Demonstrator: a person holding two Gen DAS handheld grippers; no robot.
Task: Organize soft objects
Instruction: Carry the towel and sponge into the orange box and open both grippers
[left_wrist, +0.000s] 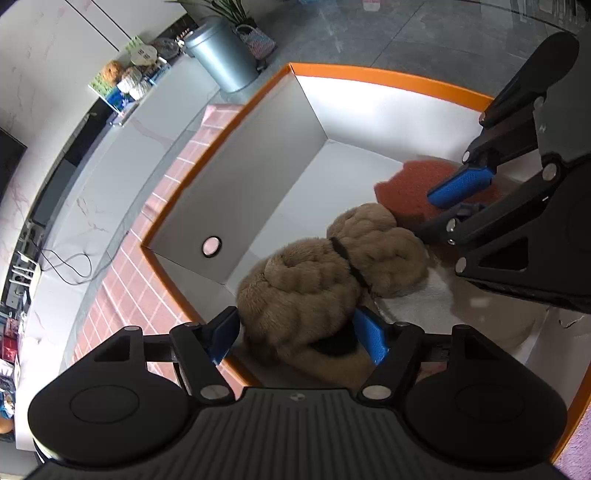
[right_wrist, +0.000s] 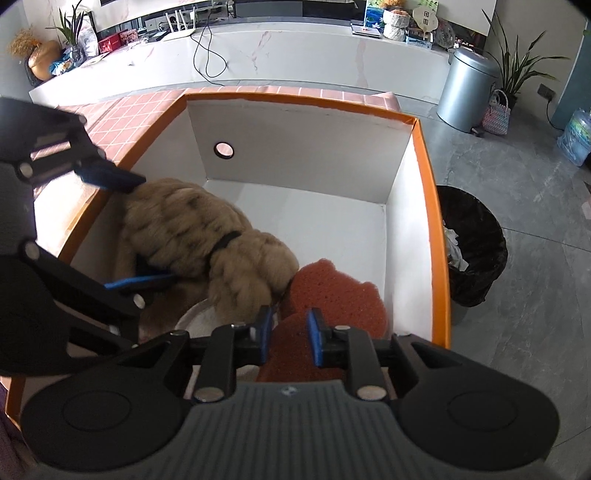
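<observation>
Orange-rimmed box (right_wrist: 430, 206): one plush toy (right_wrist: 207, 236), one red sponge (right_wrist: 332, 291), two grippers.

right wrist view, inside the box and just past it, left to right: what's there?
left gripper → tan furry plush toy → red-orange sponge → orange box rim → black-lined waste bin

A table covered in a pink checked cloth (right_wrist: 125, 110) carries a large orange-rimmed box (right_wrist: 424, 155) with white inner walls. The box sits directly on the cloth, which shows along its left and far sides.
</observation>
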